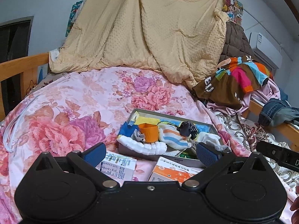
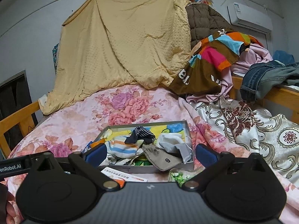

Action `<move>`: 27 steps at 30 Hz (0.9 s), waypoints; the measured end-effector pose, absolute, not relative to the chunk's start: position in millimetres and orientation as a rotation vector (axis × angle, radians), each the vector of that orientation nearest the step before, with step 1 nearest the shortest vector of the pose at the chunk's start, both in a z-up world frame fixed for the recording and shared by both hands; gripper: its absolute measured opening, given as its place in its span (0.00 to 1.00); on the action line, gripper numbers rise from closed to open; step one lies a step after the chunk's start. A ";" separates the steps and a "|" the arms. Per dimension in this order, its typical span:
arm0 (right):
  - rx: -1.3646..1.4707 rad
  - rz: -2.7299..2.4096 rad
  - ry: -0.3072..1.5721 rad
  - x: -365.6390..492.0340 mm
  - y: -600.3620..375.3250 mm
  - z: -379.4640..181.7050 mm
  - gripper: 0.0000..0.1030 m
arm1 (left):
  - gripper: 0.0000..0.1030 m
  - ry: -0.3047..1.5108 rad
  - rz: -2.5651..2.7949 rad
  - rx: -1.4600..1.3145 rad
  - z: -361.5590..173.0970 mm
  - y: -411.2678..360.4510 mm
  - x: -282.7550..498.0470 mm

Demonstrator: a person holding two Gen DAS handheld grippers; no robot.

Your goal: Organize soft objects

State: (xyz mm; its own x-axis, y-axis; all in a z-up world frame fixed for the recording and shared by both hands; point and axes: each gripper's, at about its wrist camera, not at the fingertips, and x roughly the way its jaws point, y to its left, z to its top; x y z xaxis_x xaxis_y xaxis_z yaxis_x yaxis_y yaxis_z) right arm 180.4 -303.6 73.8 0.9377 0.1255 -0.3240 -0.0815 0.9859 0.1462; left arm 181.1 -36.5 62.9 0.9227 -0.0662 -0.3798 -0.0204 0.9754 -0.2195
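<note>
A shallow grey box lies on the pink flowered bedsheet, filled with soft things. In it are an orange fabric cup, a striped sock, a dark striped sock, a white fluffy cloth and a blue cloth. My left gripper hovers open just short of the box's near edge, holding nothing. In the right wrist view the box also shows a grey pouch and white socks. My right gripper is open and empty at the same near edge.
Two printed cartons and a packet of green bits lie in front of the box. A beige quilt hangs behind. Piled clothes, jeans on a wooden rail and a patterned cover crowd the right.
</note>
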 end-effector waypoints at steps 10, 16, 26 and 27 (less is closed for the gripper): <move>0.123 0.098 0.331 164.7 -295.2 70.9 1.00 | 0.99 0.397 -0.019 -0.231 57.6 -23.9 163.4; 0.112 0.093 0.331 156.5 -290.2 68.2 1.00 | 0.99 0.394 -0.022 -0.233 54.7 -20.9 158.0; 0.101 0.072 0.328 145.7 -284.5 64.0 1.00 | 0.99 0.376 -0.035 -0.245 47.4 -10.8 140.9; 0.100 0.070 0.328 144.6 -284.1 63.5 1.00 | 0.99 0.377 -0.037 -0.247 47.1 -10.4 140.9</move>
State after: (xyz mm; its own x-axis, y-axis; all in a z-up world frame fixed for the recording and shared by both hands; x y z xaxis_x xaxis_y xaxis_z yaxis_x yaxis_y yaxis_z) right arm 144.6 -284.1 63.5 0.9443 0.0846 -0.3180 -0.0520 0.9926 0.1096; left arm 140.9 -10.4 47.1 0.9296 -0.0814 -0.3595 -0.0100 0.9694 -0.2453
